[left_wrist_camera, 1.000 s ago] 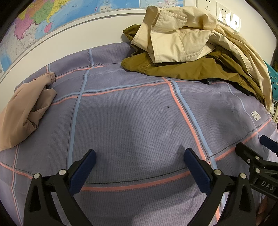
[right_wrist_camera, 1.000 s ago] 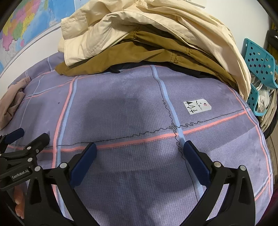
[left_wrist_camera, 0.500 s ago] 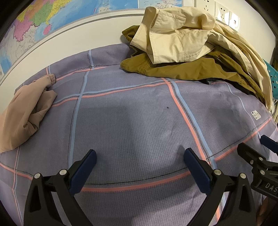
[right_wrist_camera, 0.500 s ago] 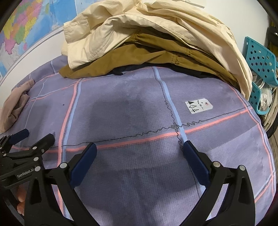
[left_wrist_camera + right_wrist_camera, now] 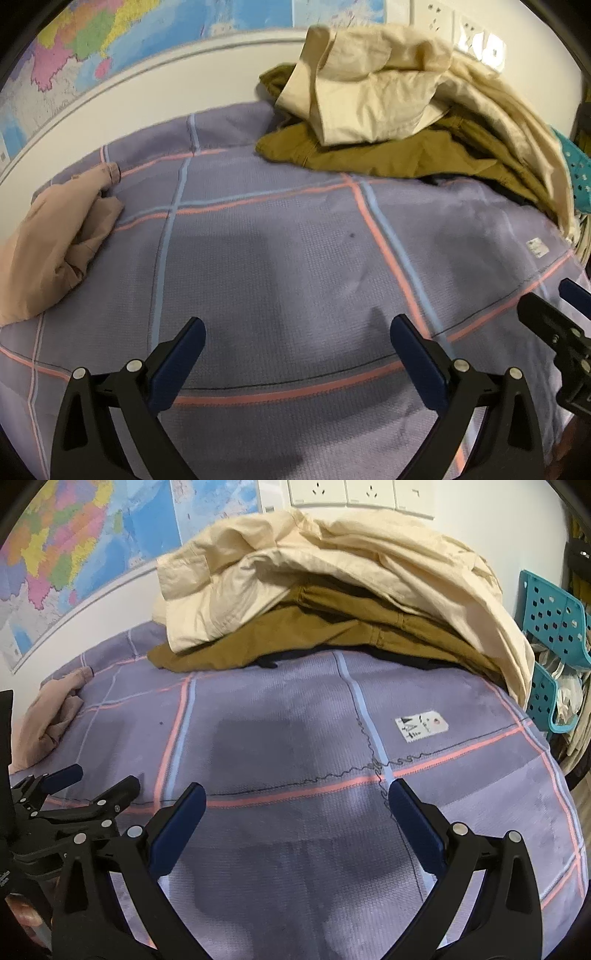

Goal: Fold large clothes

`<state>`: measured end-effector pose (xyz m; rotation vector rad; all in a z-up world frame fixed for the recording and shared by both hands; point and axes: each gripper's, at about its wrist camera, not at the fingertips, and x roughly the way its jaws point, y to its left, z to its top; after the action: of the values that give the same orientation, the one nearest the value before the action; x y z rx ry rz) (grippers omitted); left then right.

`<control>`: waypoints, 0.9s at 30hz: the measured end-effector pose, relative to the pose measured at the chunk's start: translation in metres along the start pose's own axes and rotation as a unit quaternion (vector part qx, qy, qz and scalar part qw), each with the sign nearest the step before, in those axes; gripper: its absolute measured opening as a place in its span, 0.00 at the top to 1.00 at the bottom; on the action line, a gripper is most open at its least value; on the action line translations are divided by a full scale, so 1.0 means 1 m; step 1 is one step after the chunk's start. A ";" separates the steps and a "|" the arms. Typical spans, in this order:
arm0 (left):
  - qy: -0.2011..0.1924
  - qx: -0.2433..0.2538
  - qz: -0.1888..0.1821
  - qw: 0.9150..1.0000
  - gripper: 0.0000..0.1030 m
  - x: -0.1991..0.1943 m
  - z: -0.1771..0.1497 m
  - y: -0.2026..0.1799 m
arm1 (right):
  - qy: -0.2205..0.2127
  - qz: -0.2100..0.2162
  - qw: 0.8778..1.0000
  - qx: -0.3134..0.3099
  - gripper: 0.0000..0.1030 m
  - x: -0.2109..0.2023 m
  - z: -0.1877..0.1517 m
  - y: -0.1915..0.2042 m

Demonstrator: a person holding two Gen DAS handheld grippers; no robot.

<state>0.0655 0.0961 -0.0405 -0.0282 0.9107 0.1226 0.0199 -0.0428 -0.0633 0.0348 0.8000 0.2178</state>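
Note:
A pile of clothes lies at the back right of a purple plaid bed sheet (image 5: pixel 295 258): a cream jacket (image 5: pixel 369 99) on top of an olive-brown garment (image 5: pixel 388 155). The same cream jacket (image 5: pixel 332 572) and olive garment (image 5: pixel 295 635) show in the right wrist view. A folded pink garment (image 5: pixel 55 251) lies at the left, also seen in the right wrist view (image 5: pixel 48 716). My left gripper (image 5: pixel 297 332) is open and empty above the sheet. My right gripper (image 5: pixel 293 797) is open and empty, to the right of the left one.
A wall with a coloured map (image 5: pixel 110 44) and sockets (image 5: pixel 354 494) stands behind the bed. A teal perforated rack (image 5: pixel 554 635) with items stands at the right edge. A white care label (image 5: pixel 421 725) is sewn on the sheet.
Both grippers have moved a little forward and up toward the clothes pile. Both stay open and empty.

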 end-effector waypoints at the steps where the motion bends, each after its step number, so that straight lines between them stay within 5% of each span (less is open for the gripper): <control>1: -0.014 0.001 0.000 1.000 0.06 -0.006 0.001 -0.001 | -0.005 0.002 1.000 -0.001 0.05 -0.003 0.001 0.000; 9: -0.069 0.010 0.003 0.998 0.06 -0.037 0.008 -0.009 | -0.031 0.005 1.000 0.000 0.05 -0.018 0.009 0.000; 27: -0.104 0.002 -0.003 0.995 0.06 -0.060 0.017 -0.015 | -0.048 -0.001 0.999 0.004 0.05 -0.033 0.011 -0.005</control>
<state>0.0447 0.0773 0.0168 -0.0141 0.7022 0.1149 0.0067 -0.0539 -0.0326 0.0520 0.7062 0.2100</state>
